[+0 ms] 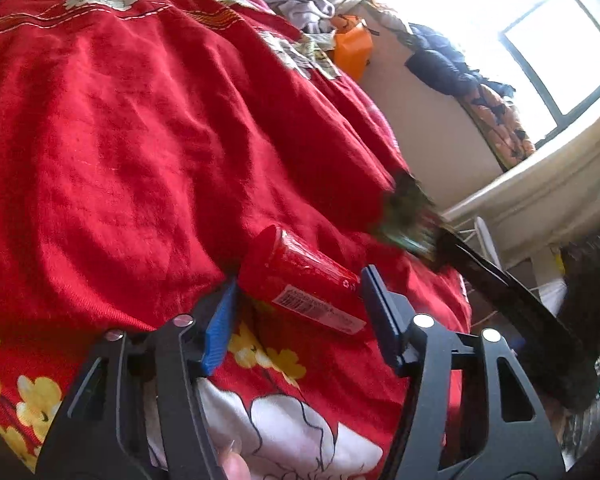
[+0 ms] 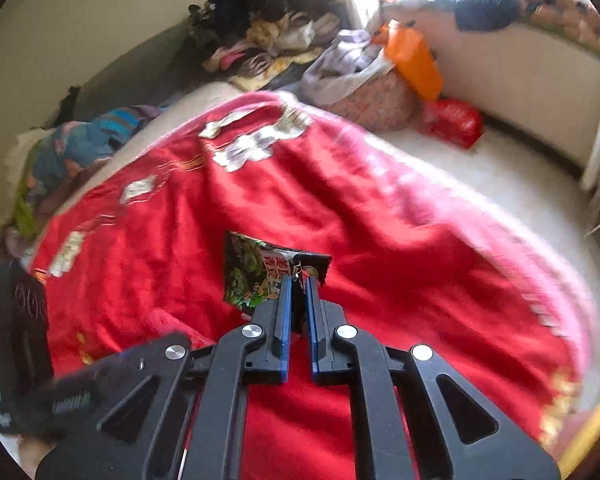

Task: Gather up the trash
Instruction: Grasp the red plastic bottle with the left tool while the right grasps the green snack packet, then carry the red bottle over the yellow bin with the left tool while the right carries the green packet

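Trash shows in both views, on or over a bed covered by a red blanket (image 1: 140, 140). In the left wrist view a red tube (image 1: 300, 284) with a barcode label lies on the blanket, slanting across the gap between the fingers of the left hand-held gripper (image 1: 298, 300). That gripper is spread wide; its blue-padded finger (image 1: 220, 328) sits just beside the capped end of the tube and the other finger is close to the tube's flat end. Whether either finger touches the tube cannot be told. A blurred dark wrapper (image 1: 410, 220) appears past the tube, at the tip of the right tool's dark arm.

In the right wrist view the right hand-held gripper (image 2: 298, 292) is nearly pressed together, with only a thin slit between its blue pads, and it pinches one corner of a dark green snack wrapper (image 2: 256, 272) printed with cartoon figures and red characters. The wrapper stands up from the fingertips over the blanket. The far part of this view is smeared.

Behind the blanket, clothes (image 2: 260, 36) are heaped against the wall, with an orange bag (image 2: 414, 60) and a red bag (image 2: 452, 120) near the bed's far corner.
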Demonstrator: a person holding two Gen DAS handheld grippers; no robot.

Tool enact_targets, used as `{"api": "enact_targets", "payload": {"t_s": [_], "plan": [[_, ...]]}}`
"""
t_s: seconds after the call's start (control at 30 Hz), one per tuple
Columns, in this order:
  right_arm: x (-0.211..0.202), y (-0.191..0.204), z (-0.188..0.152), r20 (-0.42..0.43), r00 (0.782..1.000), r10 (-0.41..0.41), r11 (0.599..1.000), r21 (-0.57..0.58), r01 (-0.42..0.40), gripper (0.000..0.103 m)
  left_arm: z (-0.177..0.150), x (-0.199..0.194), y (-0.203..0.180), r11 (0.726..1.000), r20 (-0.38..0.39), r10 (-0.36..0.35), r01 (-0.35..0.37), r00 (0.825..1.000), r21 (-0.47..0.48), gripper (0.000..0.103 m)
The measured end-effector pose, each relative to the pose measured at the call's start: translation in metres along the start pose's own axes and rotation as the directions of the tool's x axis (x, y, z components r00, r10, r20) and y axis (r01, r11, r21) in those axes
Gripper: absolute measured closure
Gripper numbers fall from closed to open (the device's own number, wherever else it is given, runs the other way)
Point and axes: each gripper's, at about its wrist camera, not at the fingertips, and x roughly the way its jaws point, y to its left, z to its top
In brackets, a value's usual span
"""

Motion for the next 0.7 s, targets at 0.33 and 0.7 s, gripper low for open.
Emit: {"api": "enact_targets", "payload": {"t_s": [0.33, 0.7], "plan": [[-0.078, -0.024, -0.032, 0.100, 0.994, -0.048, 0.996, 0.073, 0.041, 0.096, 0.008, -0.012, -0.019, 1.000, 0.014, -0.011, 0.010, 1.000, 0.028, 0.073], [-0.138, -0.037, -0.061, 0.156, 0.975, -0.156, 0.985, 0.097, 0.142, 0.096, -0.016, -0.038, -0.077, 0.972, 0.061, -0.026, 0.011, 0.998, 0.235, 0.079]]}}
